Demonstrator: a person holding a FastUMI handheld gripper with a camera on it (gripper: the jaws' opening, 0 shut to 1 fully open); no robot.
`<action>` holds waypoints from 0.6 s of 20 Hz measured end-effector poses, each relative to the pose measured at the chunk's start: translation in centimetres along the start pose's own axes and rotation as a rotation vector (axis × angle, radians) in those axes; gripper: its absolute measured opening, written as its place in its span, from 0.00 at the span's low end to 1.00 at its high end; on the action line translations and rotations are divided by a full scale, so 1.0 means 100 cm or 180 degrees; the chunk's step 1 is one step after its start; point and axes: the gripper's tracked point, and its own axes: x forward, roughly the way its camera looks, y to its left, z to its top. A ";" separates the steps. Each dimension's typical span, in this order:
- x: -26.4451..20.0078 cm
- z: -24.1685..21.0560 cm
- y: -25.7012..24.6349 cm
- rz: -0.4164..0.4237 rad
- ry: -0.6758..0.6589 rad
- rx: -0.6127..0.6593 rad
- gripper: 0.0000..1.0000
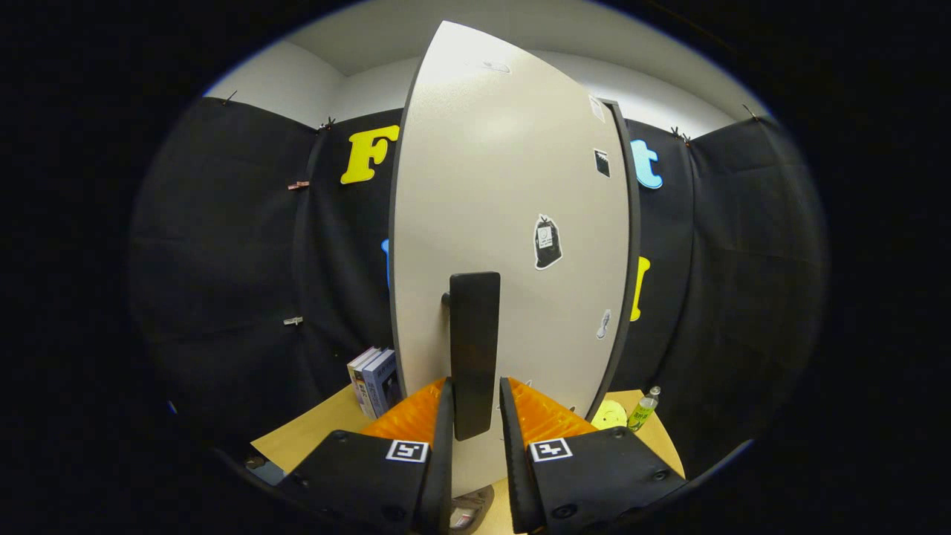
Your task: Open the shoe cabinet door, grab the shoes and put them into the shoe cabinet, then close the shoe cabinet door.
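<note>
The shoe cabinet door (513, 208) is a tall pale panel with dark edges and a few stickers, and it stands close in front of me. A black vertical bar handle (474, 334) sticks out from its lower middle. My gripper (473, 388) has one finger on each side of the handle's lower end, and both fingers press against it. Whether the door is ajar cannot be told. A small brownish thing (469, 514), perhaps a shoe, shows low down between the finger bases.
The cabinet stands on a wooden table (312, 438). Several books (375, 380) stand upright left of the door. A small green-labelled bottle (643, 409) and a yellow round thing (609, 414) sit to the right. Black cloth walls close off the back and sides.
</note>
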 end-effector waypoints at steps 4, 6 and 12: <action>-0.022 0.000 -0.019 -0.0060 0.0008 -0.0037 0.25; -0.031 -0.001 -0.029 -0.0102 0.0023 -0.0003 0.23; -0.056 -0.002 -0.071 -0.0355 0.0034 0.0090 0.22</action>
